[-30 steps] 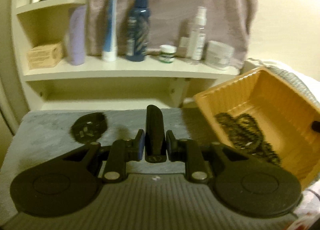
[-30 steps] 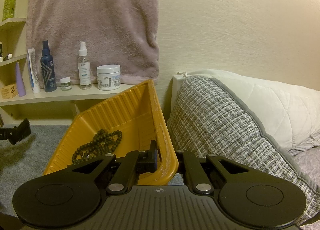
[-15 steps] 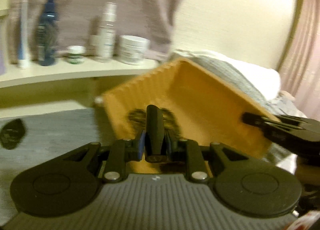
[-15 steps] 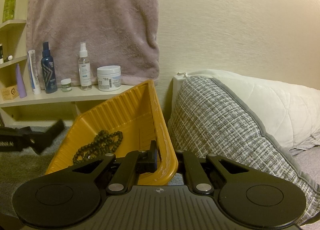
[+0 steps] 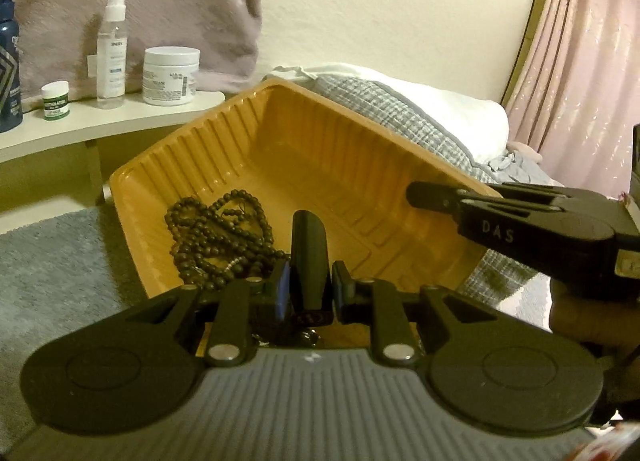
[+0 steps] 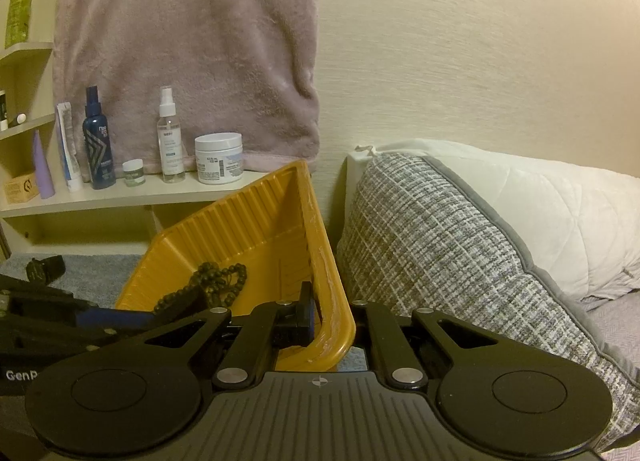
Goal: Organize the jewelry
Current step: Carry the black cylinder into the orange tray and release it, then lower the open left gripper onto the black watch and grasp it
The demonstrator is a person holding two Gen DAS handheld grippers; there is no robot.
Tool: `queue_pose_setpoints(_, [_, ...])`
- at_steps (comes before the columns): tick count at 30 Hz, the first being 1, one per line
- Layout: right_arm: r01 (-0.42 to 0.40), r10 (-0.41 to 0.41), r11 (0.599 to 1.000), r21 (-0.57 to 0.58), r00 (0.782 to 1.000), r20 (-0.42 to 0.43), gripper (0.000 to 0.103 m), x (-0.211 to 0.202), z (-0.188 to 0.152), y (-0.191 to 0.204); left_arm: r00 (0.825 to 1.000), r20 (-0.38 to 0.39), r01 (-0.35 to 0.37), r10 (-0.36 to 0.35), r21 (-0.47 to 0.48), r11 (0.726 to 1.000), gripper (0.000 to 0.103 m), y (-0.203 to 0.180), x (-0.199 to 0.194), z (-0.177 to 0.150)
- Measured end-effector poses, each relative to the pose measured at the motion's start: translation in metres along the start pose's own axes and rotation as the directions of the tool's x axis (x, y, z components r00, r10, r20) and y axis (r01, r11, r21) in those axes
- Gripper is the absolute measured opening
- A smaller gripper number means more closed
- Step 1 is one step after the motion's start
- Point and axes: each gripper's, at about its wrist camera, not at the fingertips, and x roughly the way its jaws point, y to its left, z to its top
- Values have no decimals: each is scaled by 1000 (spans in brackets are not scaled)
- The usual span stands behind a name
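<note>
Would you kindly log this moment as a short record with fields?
tray: yellow ribbed tray, tilted up
tray contents: dark beaded necklace
right gripper: jaws shut on the tray's rim
left gripper: jaws shut on a black oblong object, over the tray
left on grey mat: black watch
shelf: bottles, jars

A spray bottle (image 6: 171, 137) and white jar (image 6: 219, 158) stand before a hanging towel (image 6: 188, 45).
</note>
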Motion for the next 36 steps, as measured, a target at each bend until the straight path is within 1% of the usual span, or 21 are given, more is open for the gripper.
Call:
queue_pose_setpoints(3, [0,0,1000,-1,1000,1,6,0,0,0,1000,-3,13,-13,1,1000,20,0,1,0])
queue_pose_setpoints(4, [0,0,1000,-2,1000,1,6,0,0,0,1000,2,16,-16,4,1000,21,-1,1,1])
queue_pose_setpoints(5, [0,0,1000,-1,1000,1,6,0,0,0,1000,3,15,-15,6,1000,25,-2,2,2])
queue_pose_setpoints(10, [0,0,1000,-1,1000,-1,6,0,0,0,1000,29,-3,3,2,1000,25,2,-6,3])
queue_pose_setpoints(14, [0,0,1000,-1,1000,0,6,0,0,0,996,61,-58,59,-19,998,25,15,-19,6])
queue_pose_setpoints(16, [1,-1,1000,-1,1000,-1,6,0,0,0,991,82,-100,103,-38,994,25,25,-28,5])
queue_pose_setpoints(18, [1,-1,1000,-2,1000,-2,6,0,0,0,981,103,-158,164,-65,985,25,39,-38,5])
queue_pose_setpoints(21, [1,-1,1000,-3,1000,-2,6,0,0,0,957,115,-254,266,-109,961,26,65,-54,1])
queue_pose_setpoints(23, [3,-3,1000,-3,1000,-2,6,0,0,0,935,110,-322,338,-137,937,27,85,-65,-1])
queue_pose_setpoints(25, [5,-5,1000,-5,1000,-2,6,0,0,0,906,97,-393,411,-165,905,28,106,-75,-5])
queue_pose_setpoints(27, [5,-5,1000,-7,1000,-1,6,0,0,0,877,86,-453,473,-184,872,32,125,-83,-9])
queue_pose_setpoints(30, [7,-7,1000,-11,1000,0,6,0,-1,1,832,50,-532,553,-216,819,37,154,-86,-17])
queue_pose_setpoints(32, [8,-8,1000,-13,1000,0,6,0,-1,1,801,26,-576,598,-237,782,50,168,-86,-22])
queue_pose_setpoints(33, [9,-9,1000,-13,1000,-1,6,0,-1,1,787,20,-593,616,-250,765,55,175,-86,-24])
queue_pose_setpoints(34, [9,-9,1000,-14,1000,-1,6,1,0,1,772,18,-609,635,-265,748,64,181,-85,-25])
queue_pose_setpoints(35, [10,-10,1000,-16,1000,-1,6,1,-1,1,761,17,-620,648,-275,735,69,186,-84,-27])
queue_pose_setpoints(36, [10,-10,1000,-18,1000,-2,6,1,0,1,753,15,-628,658,-282,725,71,190,-83,-29])
